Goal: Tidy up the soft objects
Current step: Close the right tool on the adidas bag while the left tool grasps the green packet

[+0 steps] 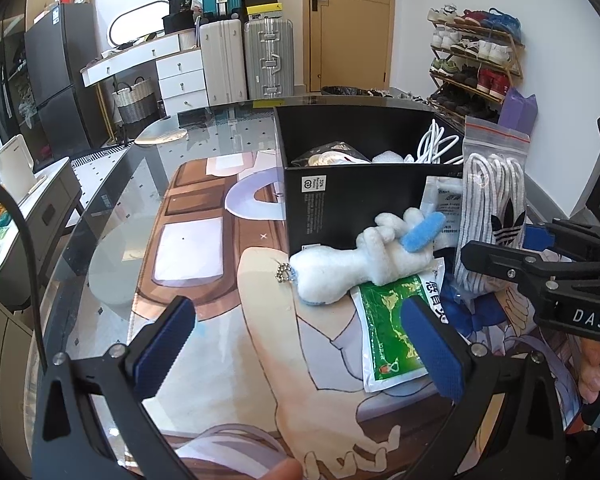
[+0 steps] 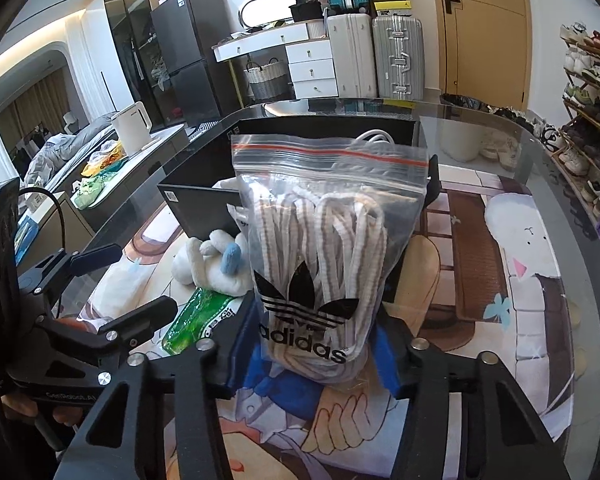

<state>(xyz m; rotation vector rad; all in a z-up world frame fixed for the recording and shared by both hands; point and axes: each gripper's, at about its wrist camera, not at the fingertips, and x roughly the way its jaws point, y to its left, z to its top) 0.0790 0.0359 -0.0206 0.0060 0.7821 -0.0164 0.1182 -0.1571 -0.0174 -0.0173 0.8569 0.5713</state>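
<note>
Task looking partly done: black box [image 1: 364, 200] on the bench [image 1: 140, 184] is already holding a white cable [image 1: 436, 144] and some wrapped items, while the white plush toy [image 1: 364, 260] and green sachet [image 1: 392, 324] are lying outside, just in front of it. Right hand-held gripper [image 2: 316, 356] is pinching a zip bag of striped shoelaces [image 2: 328, 240] by its lower end, holding it upright just before the box, probably heading in. Left hand-held gripper [image 1: 300, 344] is hanging spread and empty, the plush sitting just beyond its fingertips, the sachet beside its right pad.
</note>
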